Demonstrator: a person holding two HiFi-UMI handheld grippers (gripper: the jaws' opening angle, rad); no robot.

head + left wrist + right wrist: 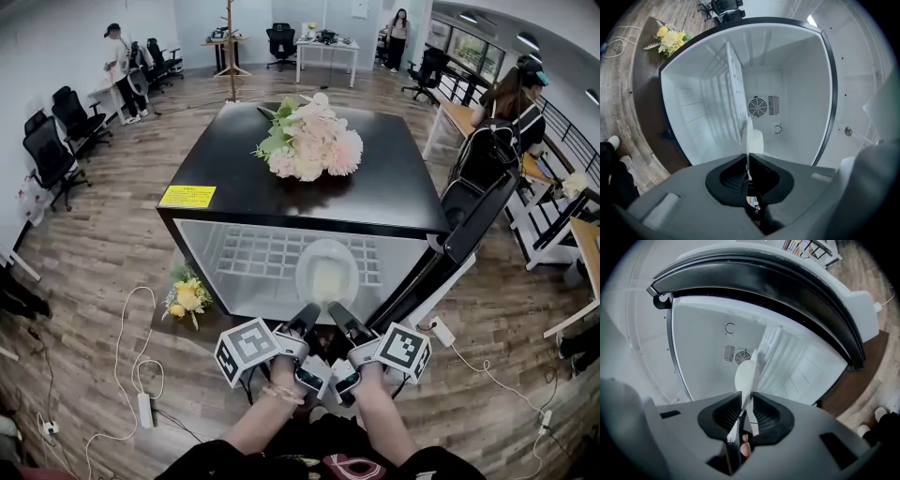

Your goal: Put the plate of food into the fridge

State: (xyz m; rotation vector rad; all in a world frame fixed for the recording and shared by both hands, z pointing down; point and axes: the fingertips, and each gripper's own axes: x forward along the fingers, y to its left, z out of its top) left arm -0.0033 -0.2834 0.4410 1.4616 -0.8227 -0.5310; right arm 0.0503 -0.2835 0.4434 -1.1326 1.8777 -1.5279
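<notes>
Now left gripper point(304, 321) and right gripper point(339, 318) both clamp narrow on the plate point(326, 272) rim at the fridge point(216, 159) mouth; keep it level; push both in together onto the wire shelf point(248, 253).

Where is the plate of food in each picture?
Head view: plate low centre, inside the open fridge.
Left gripper view: edge-on at centre, clamped by the left hand-held gripper.
Right gripper view: edge-on at centre, clamped by the right hand-held gripper.
Shared landmark: the fridge's white wire shelf.
</notes>
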